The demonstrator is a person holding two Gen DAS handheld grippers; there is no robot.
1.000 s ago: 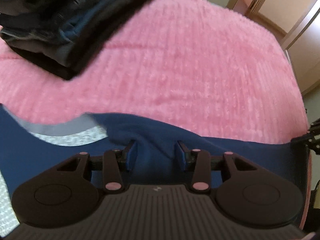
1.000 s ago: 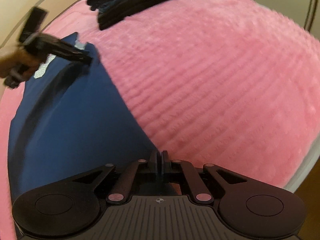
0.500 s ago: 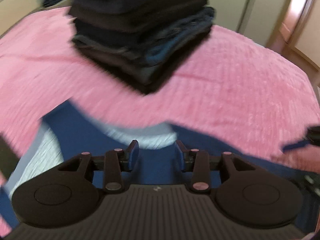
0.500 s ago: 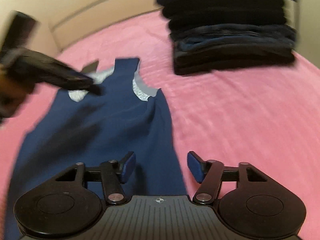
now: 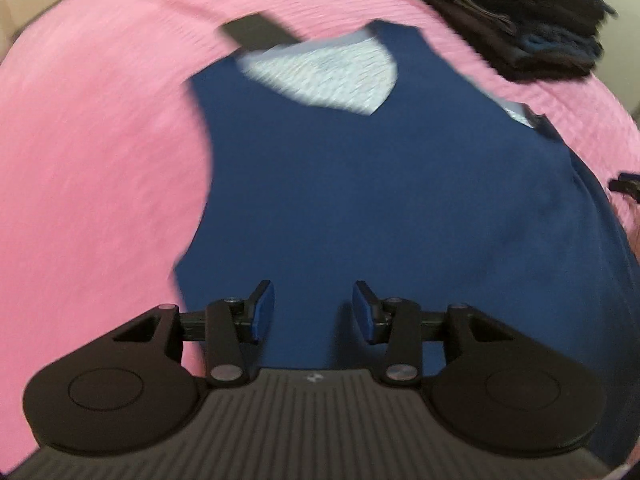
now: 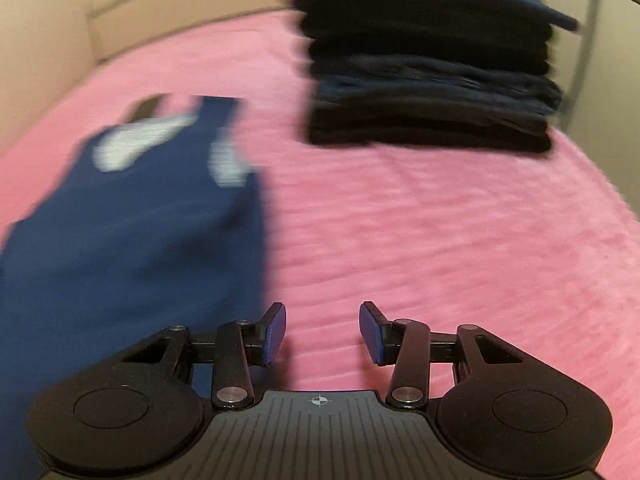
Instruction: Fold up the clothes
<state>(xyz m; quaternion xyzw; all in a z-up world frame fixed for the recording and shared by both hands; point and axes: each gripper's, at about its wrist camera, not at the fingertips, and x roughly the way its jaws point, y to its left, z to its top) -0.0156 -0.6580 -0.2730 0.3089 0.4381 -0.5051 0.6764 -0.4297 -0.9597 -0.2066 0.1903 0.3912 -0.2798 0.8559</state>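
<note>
The left gripper [image 5: 314, 307] hangs with its jaws spread and empty over the lower body of the navy vest [image 5: 380, 208], which a second ago it held by a bunched edge; the right gripper [image 6: 322, 330], pinched flat then, has let go and its jaws, now closing, stand apart over bare pink blanket [image 6: 440, 240] just beside the vest's side edge. So the vest is released and spread flat, ready, I judge, for its first fold. Its long axis runs from the hem at the grippers to the grey-lined neck, which points past the stack of folded clothes [image 6: 432, 76] lying well apart beyond its right shoulder.
</note>
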